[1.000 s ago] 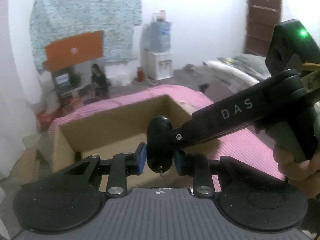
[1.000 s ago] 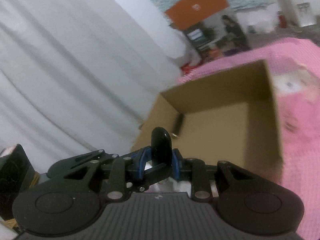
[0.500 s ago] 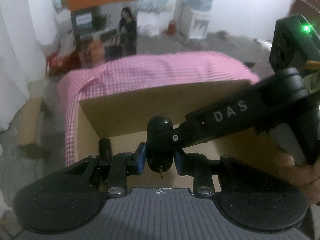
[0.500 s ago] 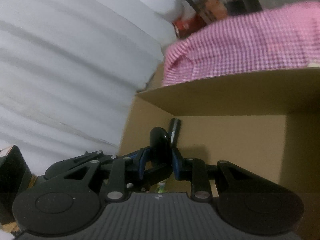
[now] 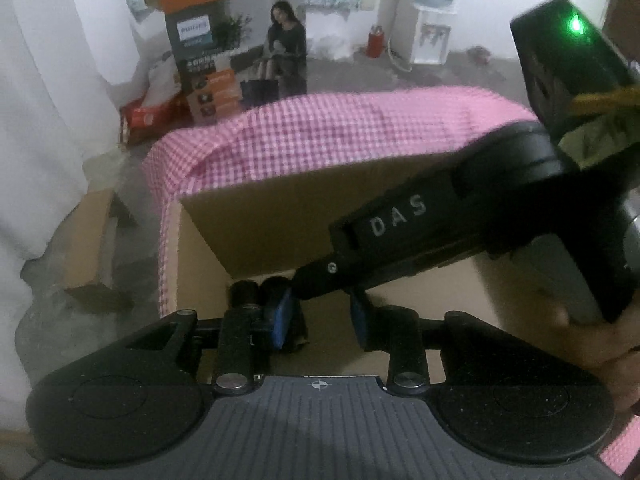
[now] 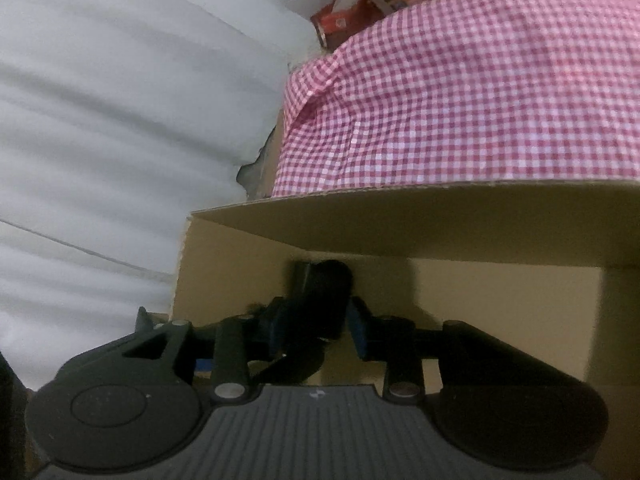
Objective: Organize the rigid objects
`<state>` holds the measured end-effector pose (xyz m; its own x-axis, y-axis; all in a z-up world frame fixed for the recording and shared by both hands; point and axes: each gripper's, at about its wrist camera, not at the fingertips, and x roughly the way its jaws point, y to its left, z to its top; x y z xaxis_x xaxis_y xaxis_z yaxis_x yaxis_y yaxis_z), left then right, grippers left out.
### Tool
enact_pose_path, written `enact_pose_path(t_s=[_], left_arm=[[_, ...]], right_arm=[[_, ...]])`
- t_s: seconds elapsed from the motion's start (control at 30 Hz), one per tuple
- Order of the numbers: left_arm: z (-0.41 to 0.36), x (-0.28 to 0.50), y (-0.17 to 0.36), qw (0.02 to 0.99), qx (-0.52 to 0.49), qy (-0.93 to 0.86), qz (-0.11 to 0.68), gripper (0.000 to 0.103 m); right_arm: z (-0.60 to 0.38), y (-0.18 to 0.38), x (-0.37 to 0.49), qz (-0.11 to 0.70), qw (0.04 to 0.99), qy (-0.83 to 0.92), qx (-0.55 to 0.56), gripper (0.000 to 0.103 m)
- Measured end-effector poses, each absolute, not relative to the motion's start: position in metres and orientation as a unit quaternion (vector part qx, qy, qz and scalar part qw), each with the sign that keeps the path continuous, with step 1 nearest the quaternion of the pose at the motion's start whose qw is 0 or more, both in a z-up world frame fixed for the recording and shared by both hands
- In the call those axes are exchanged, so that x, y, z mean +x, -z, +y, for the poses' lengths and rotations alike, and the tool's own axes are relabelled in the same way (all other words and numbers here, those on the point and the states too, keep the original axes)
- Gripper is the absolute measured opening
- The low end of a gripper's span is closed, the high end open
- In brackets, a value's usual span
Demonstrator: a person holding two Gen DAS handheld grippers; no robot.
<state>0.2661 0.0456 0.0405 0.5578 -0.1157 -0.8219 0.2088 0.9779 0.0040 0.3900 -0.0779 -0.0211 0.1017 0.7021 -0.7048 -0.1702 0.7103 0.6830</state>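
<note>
A cardboard box (image 5: 280, 216) stands on the pink checked cloth (image 5: 360, 136). A black oblong object (image 5: 276, 290) lies low in the box beside a black cylinder (image 5: 244, 292). My left gripper (image 5: 320, 316) points down into the box; its jaws are opening and nothing is between its blue pads (image 5: 285, 316). The right gripper's arm, marked DAS (image 5: 396, 220), crosses from the right, held by a hand (image 5: 600, 344). In the right wrist view the black object (image 6: 320, 296) is blurred between the opening jaws of my right gripper (image 6: 316, 326), with a gap to the right pad.
The box's far wall (image 6: 440, 220) rises just ahead of both grippers. Beyond the cloth's edge are white curtains (image 6: 120, 120), printed cartons (image 5: 232, 60) on the floor, a loose cardboard piece (image 5: 88, 248) and a water dispenser (image 5: 428, 36).
Both grippers came forward and down into the box. Their jaws, shut on the black object before, have spread, and the object has dropped toward the box floor beside the cylinder.
</note>
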Motion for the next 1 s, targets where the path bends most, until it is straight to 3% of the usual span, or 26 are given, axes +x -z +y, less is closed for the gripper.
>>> enact_pose_path(t_s=[0.1,0.33,0.57,0.63,1.0], left_arm=[[0.045,0.252,-0.060,0.893,0.049,0.097,0.437,0.040],[0.046,0.184,-0.112,0.922,0.035,0.127,0.365,0.057],[0.041,0.103,-0.119,0.929,0.030,0.162,0.330,0.080],[0.037,0.083,-0.110,0.925,0.026,0.177,0.335,0.084],[-0.009,0.030,-0.028,0.886,0.088,0.236,0.389,0.088]], right_arm=[[-0.089,0.002,0.378,0.573,0.726,-0.312,0.216,0.038],[-0.144,-0.079,0.303,0.466,0.799,-0.327,0.196,0.064],[-0.212,-0.120,0.189,0.385,0.833,-0.335,0.213,0.070],[-0.224,-0.115,0.158,0.378,0.830,-0.341,0.228,0.070],[-0.258,-0.051,0.053,0.445,0.768,-0.338,0.314,0.070]])
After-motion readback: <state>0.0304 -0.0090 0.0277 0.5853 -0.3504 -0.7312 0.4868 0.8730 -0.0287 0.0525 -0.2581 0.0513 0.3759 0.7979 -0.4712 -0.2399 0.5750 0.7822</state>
